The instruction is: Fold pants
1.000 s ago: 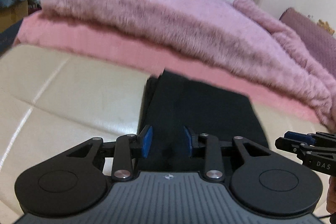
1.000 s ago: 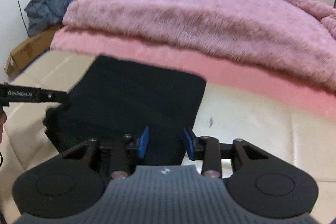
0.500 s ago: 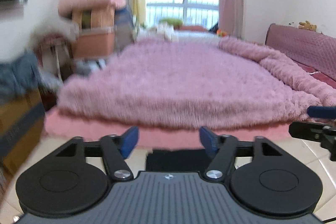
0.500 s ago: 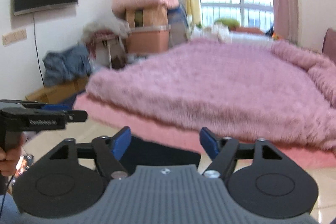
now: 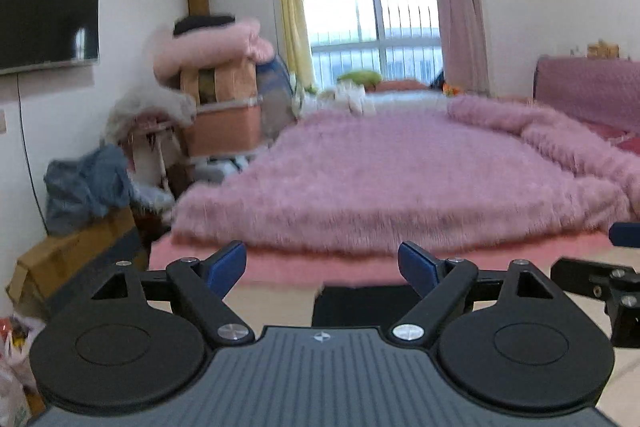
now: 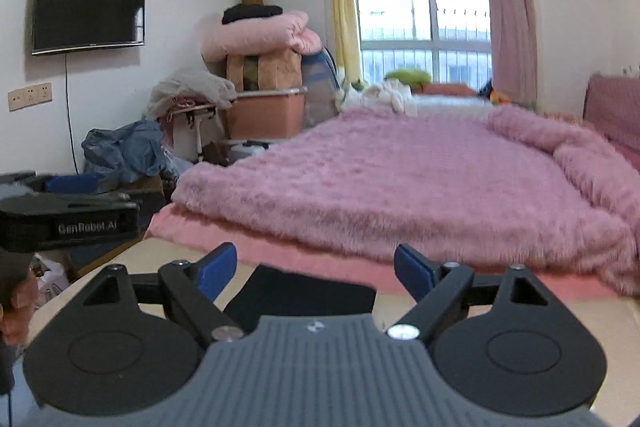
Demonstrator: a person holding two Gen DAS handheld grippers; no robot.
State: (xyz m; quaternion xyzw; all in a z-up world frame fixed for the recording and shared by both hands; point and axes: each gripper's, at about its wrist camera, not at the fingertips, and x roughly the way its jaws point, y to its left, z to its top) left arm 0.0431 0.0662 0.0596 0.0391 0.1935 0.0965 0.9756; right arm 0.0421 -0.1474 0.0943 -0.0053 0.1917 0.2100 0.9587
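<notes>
The black pants lie folded in a flat rectangle on the cream bed surface, just in front of the pink blanket. In the left wrist view only their far edge shows. My left gripper is open and empty, raised above the pants. My right gripper is open and empty, also raised and level. The left gripper's body shows at the left of the right wrist view. The right gripper's body shows at the right of the left wrist view.
A thick furry pink blanket covers the bed beyond the pants. Boxes, a tub and piled bedding stand at the back left. A TV hangs on the left wall. A window is at the back.
Both grippers opened wide, let go of the pants, and lifted and tilted up from looking down at the pants to looking level across the room.
</notes>
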